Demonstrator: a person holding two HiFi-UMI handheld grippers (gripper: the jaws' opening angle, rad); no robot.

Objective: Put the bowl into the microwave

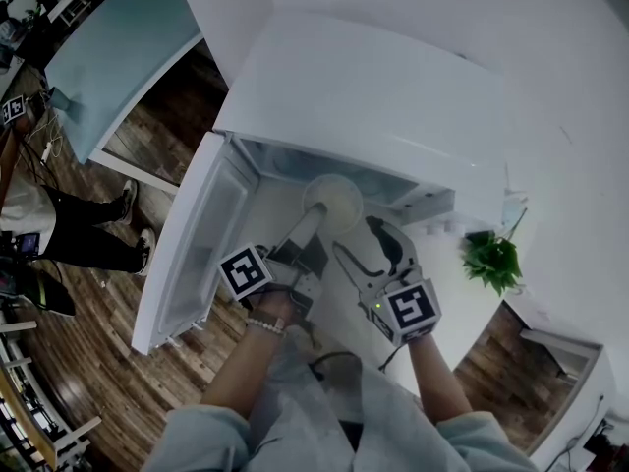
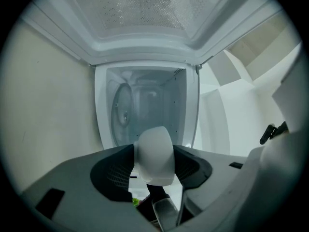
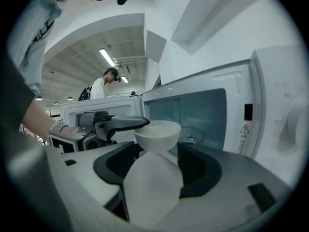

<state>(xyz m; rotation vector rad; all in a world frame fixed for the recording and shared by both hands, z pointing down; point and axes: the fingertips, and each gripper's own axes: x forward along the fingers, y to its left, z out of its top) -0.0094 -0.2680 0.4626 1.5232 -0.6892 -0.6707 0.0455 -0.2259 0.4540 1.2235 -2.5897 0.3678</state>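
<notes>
A white bowl [image 1: 332,203] hangs at the mouth of the open white microwave [image 1: 373,96]. My left gripper [image 1: 307,226] reaches in from the lower left and is shut on the bowl's rim. In the right gripper view one of its fingers [image 3: 120,123] lies over the rim of the bowl [image 3: 157,135]. In the left gripper view the bowl [image 2: 153,153] sits between the jaws, in front of the cavity. My right gripper [image 1: 356,236] is just right of the bowl and a little nearer to me, with its jaws open and nothing between them.
The microwave door [image 1: 192,254] stands swung out to the left. A glass turntable [image 3: 195,137] lies inside the cavity. A small green plant [image 1: 491,259] sits to the right. One person stands at the far left [image 1: 88,229] on the wooden floor.
</notes>
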